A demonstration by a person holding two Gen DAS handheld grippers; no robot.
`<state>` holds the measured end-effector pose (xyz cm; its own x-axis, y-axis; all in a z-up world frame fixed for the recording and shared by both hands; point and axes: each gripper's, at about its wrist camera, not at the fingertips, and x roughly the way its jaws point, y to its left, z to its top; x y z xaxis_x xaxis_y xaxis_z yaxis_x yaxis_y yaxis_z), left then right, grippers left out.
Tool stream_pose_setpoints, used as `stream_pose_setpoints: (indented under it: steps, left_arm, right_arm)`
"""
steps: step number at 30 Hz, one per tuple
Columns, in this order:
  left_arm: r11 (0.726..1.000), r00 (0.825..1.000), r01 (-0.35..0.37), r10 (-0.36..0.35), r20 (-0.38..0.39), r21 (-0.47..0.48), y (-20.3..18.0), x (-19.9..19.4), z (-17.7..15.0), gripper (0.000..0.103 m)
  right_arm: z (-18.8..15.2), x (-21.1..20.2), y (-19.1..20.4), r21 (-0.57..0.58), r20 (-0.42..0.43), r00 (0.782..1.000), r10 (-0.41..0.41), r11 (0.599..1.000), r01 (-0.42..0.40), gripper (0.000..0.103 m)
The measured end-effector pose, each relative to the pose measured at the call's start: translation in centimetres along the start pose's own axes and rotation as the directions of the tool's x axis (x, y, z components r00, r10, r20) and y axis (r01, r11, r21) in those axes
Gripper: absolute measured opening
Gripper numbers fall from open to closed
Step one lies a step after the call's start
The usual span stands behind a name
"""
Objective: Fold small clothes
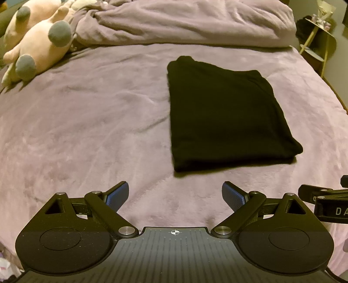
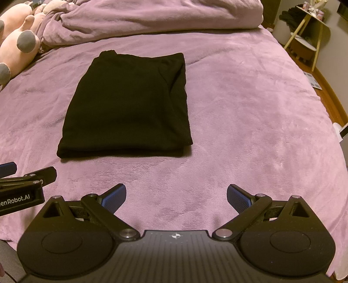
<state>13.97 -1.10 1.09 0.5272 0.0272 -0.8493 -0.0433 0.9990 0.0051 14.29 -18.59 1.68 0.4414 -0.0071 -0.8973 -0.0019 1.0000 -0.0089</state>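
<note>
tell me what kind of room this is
Most likely a bedroom: the black folded garment lies on a bed with a purple blanket, a bunched duvet and pink plush toys at the far end.

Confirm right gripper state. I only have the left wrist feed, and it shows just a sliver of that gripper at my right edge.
Observer: The right gripper is open, with nothing between its fingers, only blanket showing there.
Operator: Touching the garment?
Observer: No. The folded black garment lies ahead and to its left, with a strip of blanket between them.
Operator: Anything past the bed's right side?
Observer: A flat pale sheet lies on the floor there.
</note>
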Motion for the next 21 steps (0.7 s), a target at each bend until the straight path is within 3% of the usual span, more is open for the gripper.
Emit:
stream_pose_setpoints:
  steps: [21]
  left_arm:
    - [1.000, 1.000, -0.020, 0.020, 0.007, 0.017, -0.55, 0.09, -0.15, 0.097]
  right_arm:
    - [0.01, 0.09, -0.12, 0.001, 0.000, 1.000, -0.001, 1.000, 0.001, 0.099]
